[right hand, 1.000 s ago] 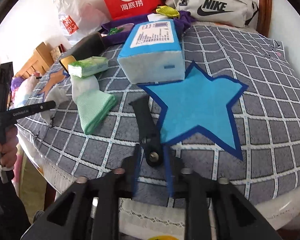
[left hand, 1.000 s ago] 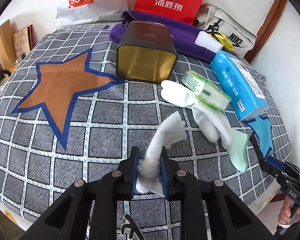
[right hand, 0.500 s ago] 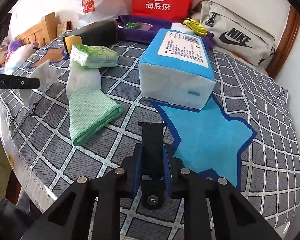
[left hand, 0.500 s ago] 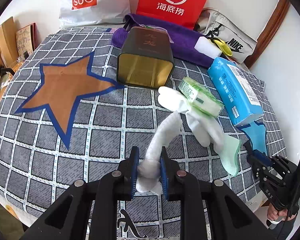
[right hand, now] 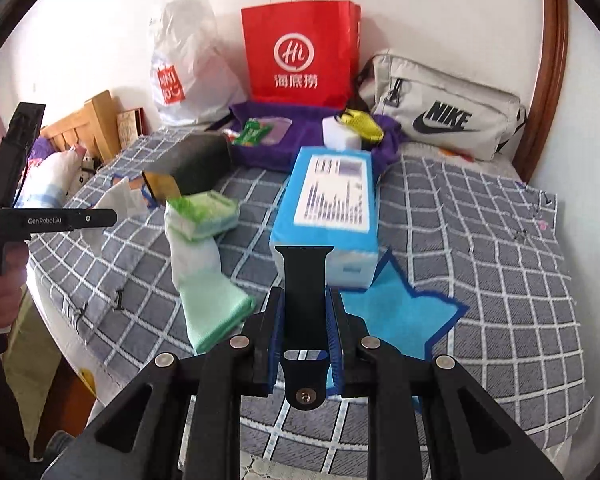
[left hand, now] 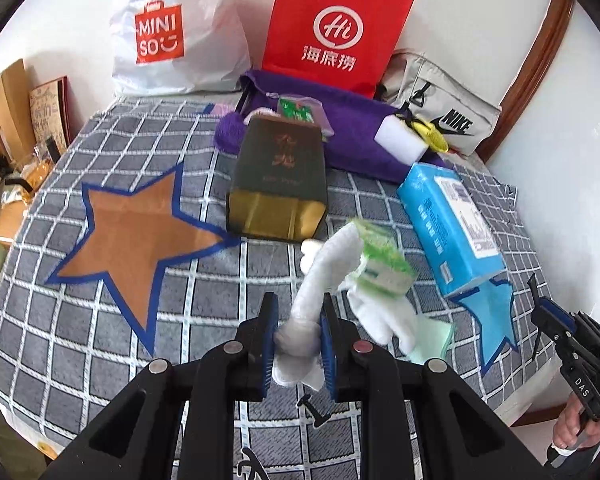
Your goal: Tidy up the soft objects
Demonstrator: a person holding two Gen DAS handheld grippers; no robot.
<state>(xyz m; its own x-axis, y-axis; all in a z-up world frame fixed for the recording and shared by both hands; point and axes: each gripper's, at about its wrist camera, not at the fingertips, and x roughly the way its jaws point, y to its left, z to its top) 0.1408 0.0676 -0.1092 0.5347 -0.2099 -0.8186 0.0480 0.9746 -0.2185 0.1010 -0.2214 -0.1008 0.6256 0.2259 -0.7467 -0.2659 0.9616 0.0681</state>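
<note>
My left gripper [left hand: 298, 350] is shut on a white sock [left hand: 316, 280] and holds it lifted above the checked cloth [left hand: 204, 280]. My right gripper [right hand: 304, 338] is shut on a black watch strap [right hand: 305, 292], raised above the blue star patch [right hand: 396, 320]. A second white sock with a green cuff [right hand: 204, 284] lies on the cloth under a green tissue pack [right hand: 204, 216]. The left gripper also shows at the left edge of the right wrist view [right hand: 96, 218]. The right gripper shows at the right edge of the left wrist view [left hand: 560, 332].
A blue tissue pack [left hand: 452, 228] lies right of centre. A dark box with a gold end [left hand: 278, 192] lies mid-table beside an orange star patch [left hand: 136, 232]. A purple cloth [left hand: 352, 136], red bag [left hand: 332, 28], white Miniso bag [left hand: 172, 40] and grey Nike bag [right hand: 444, 116] line the back.
My left gripper has lifted the white sock off the cloth. My right gripper has closed on the black strap and raised it from the blue star.
</note>
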